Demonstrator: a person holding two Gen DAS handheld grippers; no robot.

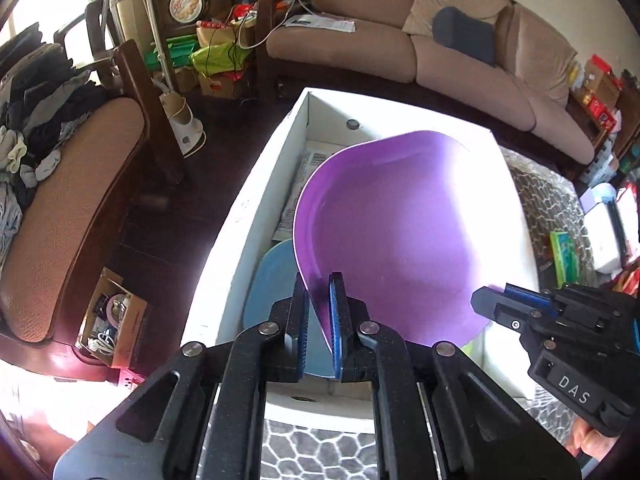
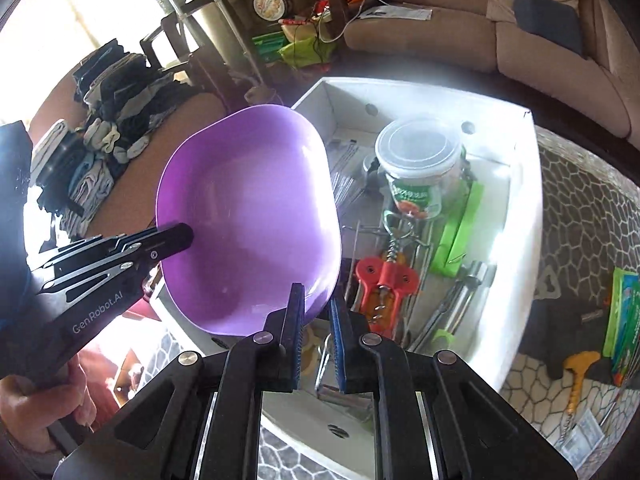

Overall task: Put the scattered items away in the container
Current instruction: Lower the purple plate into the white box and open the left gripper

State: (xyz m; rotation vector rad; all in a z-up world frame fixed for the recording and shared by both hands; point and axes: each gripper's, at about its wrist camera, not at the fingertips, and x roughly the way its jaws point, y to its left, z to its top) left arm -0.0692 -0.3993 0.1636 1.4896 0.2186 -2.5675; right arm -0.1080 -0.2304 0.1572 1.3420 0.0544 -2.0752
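Observation:
A purple bowl [image 1: 400,220] [image 2: 248,220] hangs tilted over the left part of an open white box [image 1: 240,216] [image 2: 524,208]. My left gripper [image 1: 319,284] [image 2: 186,236] is shut on the bowl's near rim. My right gripper [image 2: 318,300] [image 1: 486,300] is shut on the rim at the other side. In the box lie a pale blue plate [image 1: 272,280], a lidded plastic tub [image 2: 418,148], a red corkscrew [image 2: 384,276], a green item [image 2: 460,232] and metal tongs [image 2: 452,312]. The bowl hides much of the box floor in the left wrist view.
The box stands on a patterned rug [image 2: 580,200], where a yellow tool [image 2: 580,364] and a green book [image 2: 624,312] lie. A brown sofa [image 1: 400,52] runs behind, and an armchair piled with clothes [image 1: 60,200] stands at left. A hand [image 2: 40,396] holds the left gripper.

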